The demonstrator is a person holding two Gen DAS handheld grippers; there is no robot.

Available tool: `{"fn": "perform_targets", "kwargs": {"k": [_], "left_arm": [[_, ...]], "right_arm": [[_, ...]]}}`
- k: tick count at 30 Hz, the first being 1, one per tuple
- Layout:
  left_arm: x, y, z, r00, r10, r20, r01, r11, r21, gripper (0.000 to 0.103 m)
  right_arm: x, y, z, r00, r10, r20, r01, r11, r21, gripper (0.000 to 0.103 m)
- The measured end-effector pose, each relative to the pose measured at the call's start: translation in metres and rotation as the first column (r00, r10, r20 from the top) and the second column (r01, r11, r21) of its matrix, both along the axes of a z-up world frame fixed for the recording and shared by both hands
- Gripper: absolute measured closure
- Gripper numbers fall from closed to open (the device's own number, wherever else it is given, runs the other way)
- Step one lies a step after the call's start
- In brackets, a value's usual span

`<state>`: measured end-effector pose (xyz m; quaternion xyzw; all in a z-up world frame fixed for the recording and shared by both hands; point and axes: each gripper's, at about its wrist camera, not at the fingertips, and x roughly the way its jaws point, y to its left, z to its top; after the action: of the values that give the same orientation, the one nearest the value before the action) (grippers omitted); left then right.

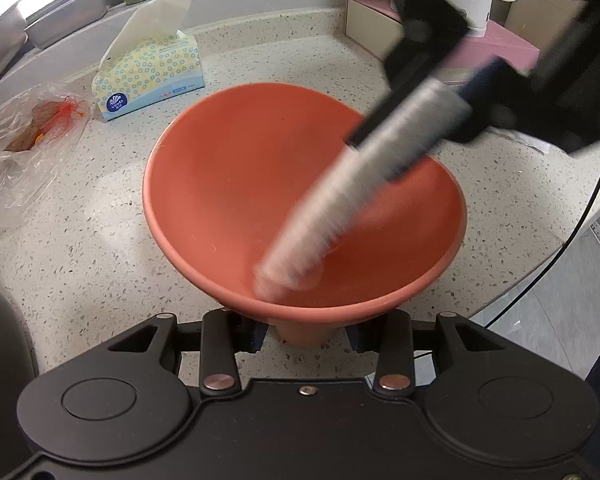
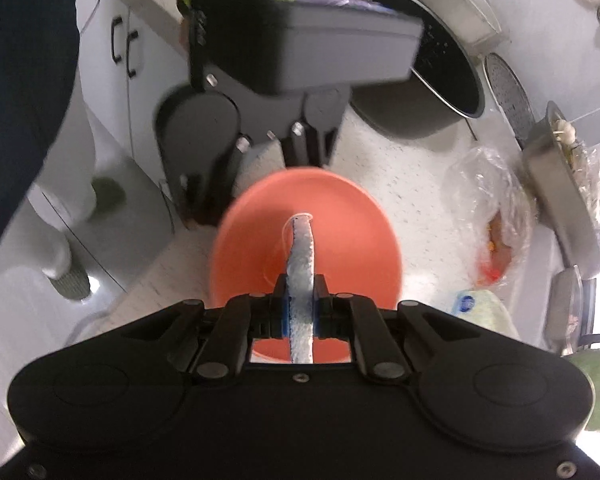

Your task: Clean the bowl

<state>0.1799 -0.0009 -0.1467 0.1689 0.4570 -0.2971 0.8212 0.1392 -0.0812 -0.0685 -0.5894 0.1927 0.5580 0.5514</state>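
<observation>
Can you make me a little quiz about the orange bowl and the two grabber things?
1. True or false: the bowl lies upside down.
2. What does the right gripper hold? A) a cloth B) a spoon C) a cup
3. Which box sits behind the bowl on the counter?

Key: 1. False, it stands upright, steadied at its base by the left gripper. 2. A, the cloth. 3. The tissue box.

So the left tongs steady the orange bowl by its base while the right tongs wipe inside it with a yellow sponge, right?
Not quite. The left tongs do steady the orange bowl at its base, and the right tongs do work inside it, but what they grip is a flat white and grey cleaning pad, not a yellow sponge. The right wrist view shows it clamped between the blue pads.
</observation>
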Motion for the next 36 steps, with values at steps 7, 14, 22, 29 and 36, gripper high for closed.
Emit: {"fn": "perform_targets", "kwargs": {"k": [7, 14, 22, 29, 36], "left_arm": [[0.000, -0.001, 0.000, 1.000, 0.001, 0.000, -0.001, 1.000, 0.005, 0.065], [-0.002, 0.000, 0.001, 1.000, -0.007, 0.001, 0.007, 1.000, 0.008, 0.065], [-0.001, -0.006, 0.000, 1.000, 0.010, -0.001, -0.010, 1.000, 0.005, 0.065], [-0.001, -0.006, -0.001, 1.000, 0.005, 0.001, -0.005, 1.000, 0.005, 0.065], [-0.005, -0.004, -0.002, 1.000, 0.007, 0.019, -0.007, 1.000, 0.002, 0.065]], "right_arm": [[0.018, 0.007, 0.024, 0.998, -0.046, 0.048, 0.041, 0.993, 0.107, 0.092], [0.047, 0.004, 0.054, 0.990, -0.120, 0.070, 0.104, 0.975, 0.198, 0.092], [0.059, 0.001, 0.027, 0.989, -0.087, 0.122, 0.075, 0.992, 0.099, 0.092], [0.063, -0.023, 0.019, 0.983, -0.139, 0.121, 0.130, 0.988, 0.079, 0.092], [0.061, -0.046, 0.011, 0.976, -0.175, 0.127, 0.170, 0.984, 0.049, 0.091]]}}
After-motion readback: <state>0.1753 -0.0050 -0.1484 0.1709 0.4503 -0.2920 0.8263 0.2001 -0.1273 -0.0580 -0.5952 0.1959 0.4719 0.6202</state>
